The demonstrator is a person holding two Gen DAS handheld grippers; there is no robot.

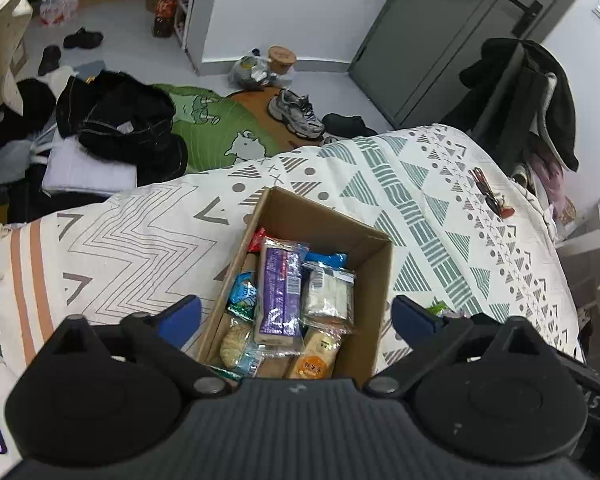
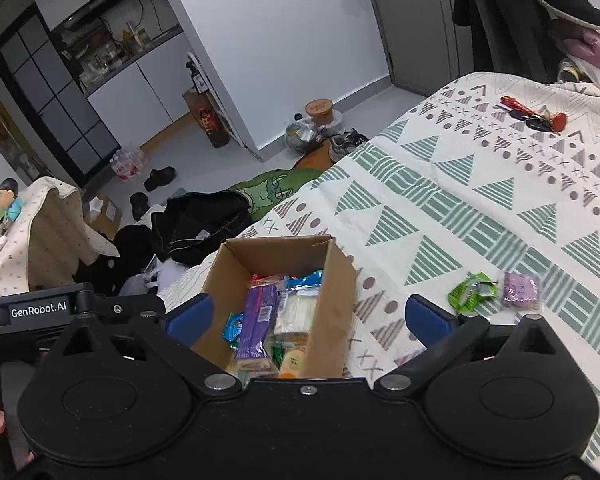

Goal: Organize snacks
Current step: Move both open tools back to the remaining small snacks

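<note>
Bed [image 2: 480,184]: box [image 2: 332,280] holds most snacks. Green packet [image 2: 470,290], purple packet [image 2: 518,288] lie loose beside it. Both grippers' jaws wide, empty. Next: right gripper [image 2: 306,320] reaches for green packet.

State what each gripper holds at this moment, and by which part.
Nothing is held. The left gripper and the right gripper both have their jaws wide open above the cardboard box of snacks, gripping no packet.
</note>
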